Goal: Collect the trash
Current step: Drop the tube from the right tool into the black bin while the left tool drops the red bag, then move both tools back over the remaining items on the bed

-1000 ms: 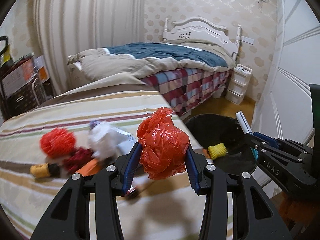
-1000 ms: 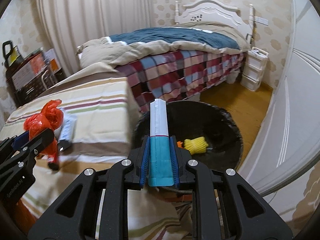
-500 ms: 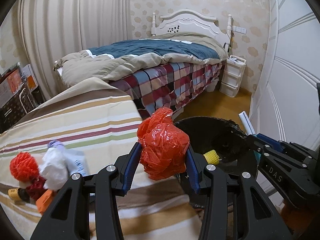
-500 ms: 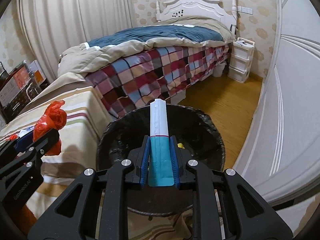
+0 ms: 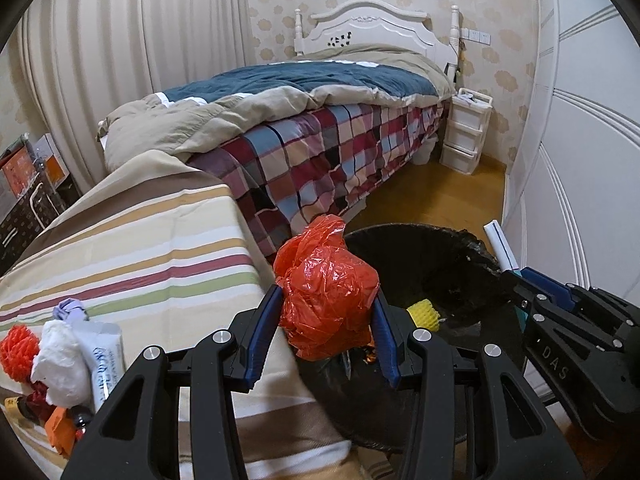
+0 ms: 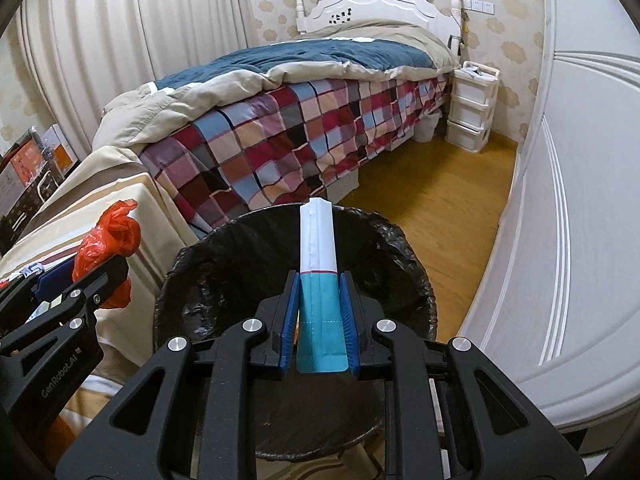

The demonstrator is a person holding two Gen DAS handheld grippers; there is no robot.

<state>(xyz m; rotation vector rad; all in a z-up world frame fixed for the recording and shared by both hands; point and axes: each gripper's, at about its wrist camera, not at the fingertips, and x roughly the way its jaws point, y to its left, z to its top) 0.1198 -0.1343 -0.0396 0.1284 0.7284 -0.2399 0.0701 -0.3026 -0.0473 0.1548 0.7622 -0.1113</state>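
My left gripper (image 5: 326,312) is shut on a crumpled red plastic bag (image 5: 326,300), held at the near rim of a black-lined trash bin (image 5: 452,240). My right gripper (image 6: 319,300) is shut on a flat white and teal packet (image 6: 318,264), which hangs over the mouth of the bin (image 6: 224,264). In the right wrist view the left gripper (image 6: 100,276) with the red bag (image 6: 108,244) shows at the left. A yellow foam net (image 5: 424,312) lies inside the bin. More trash stays on the striped table (image 5: 140,256): a white wad (image 5: 60,360), a tissue pack (image 5: 104,360) and a red mesh ball (image 5: 18,350).
A bed with a checked blanket (image 5: 340,152) stands behind the bin. A white drawer unit (image 5: 466,128) is by the headboard. A white panelled door (image 6: 580,240) closes in the right side. Wooden floor (image 6: 432,188) lies between bed and door. Boxes (image 5: 24,172) stand far left.
Both grippers have moved right, off the striped table toward the bin. The packet now hangs over the bin's mouth and the red bag has reached its near rim. Neither grip has changed.
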